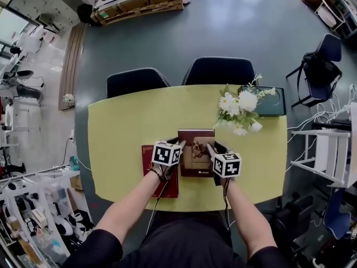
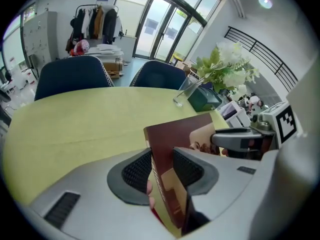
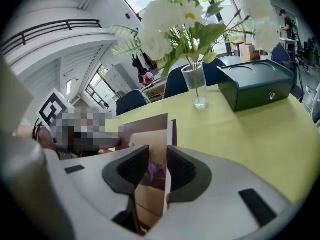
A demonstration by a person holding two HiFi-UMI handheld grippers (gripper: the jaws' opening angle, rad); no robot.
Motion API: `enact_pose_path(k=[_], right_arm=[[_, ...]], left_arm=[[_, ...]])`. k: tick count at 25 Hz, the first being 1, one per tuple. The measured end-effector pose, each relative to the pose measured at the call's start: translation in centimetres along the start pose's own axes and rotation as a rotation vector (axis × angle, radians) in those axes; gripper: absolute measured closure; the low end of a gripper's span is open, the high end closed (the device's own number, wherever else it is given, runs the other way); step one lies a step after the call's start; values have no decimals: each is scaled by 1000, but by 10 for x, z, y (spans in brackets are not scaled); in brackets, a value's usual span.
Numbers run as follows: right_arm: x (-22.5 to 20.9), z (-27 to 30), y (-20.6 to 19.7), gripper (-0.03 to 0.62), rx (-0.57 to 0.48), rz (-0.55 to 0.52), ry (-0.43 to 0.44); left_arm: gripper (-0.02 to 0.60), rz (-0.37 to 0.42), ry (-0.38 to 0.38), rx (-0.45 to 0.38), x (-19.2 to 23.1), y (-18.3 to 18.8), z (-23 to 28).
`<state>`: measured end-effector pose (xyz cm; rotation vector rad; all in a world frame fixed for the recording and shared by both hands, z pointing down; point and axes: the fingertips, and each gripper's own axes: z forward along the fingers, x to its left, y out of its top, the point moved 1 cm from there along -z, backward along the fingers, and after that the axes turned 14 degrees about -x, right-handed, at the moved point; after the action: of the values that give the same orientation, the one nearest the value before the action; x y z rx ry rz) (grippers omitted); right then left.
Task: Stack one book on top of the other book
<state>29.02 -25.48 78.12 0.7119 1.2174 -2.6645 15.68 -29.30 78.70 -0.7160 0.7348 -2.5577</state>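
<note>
A brown book (image 1: 196, 145) with a picture cover is held between my two grippers above the near middle of the yellow table (image 1: 128, 127). My left gripper (image 1: 181, 144) is shut on its left edge, and in the left gripper view the book (image 2: 180, 134) stands tilted between the pads (image 2: 137, 170). My right gripper (image 1: 211, 148) is shut on the right edge, with the book (image 3: 150, 129) between its pads (image 3: 181, 168). A red book (image 1: 169, 187) lies flat on the table just left of the brown one, partly under my left hand.
A glass vase of white flowers (image 1: 240, 108) and a dark green box (image 1: 276, 102) stand at the table's far right. Two dark chairs (image 1: 136, 81) (image 1: 220, 70) sit behind the far edge. A white rack (image 1: 329, 149) stands to the right of the table.
</note>
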Motion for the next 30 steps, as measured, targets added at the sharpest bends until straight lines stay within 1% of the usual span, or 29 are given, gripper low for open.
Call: enact_pose_path(k=[5,9,11,15,19,23,25,27,30], right_arm=[[12,-19,14,479,-50,5,2],[29,-38,29,482,-90,-21,11],[40,-49,36,482,-110,-39,16],[65,-71,46,480,-156,-72,23],[92,-95,49,482,-199,-98,23],[128,-125,49,480,-233,-115,29],[145,-139,46,480,-233,-107,33],[160,-151,39,481,-215,-72,37],[189,-157,22,480,-179,-29,56]], left_arm=[[442,13,-8,-69,-9,8,-22],[442,18,-20,-118,-18,15,-45],[442,33,-20,-147,-23,19,-59],[442,85,-21,-205,-29,22,-88],[442,94,-29,-273,-35,23,-120],[442,95,-51,-344,-42,22,-163],[442,96,-66,-364,-46,19,-186],[442,100,-70,-372,-47,12,-207],[442,91,-47,-380,-38,-4,-242]])
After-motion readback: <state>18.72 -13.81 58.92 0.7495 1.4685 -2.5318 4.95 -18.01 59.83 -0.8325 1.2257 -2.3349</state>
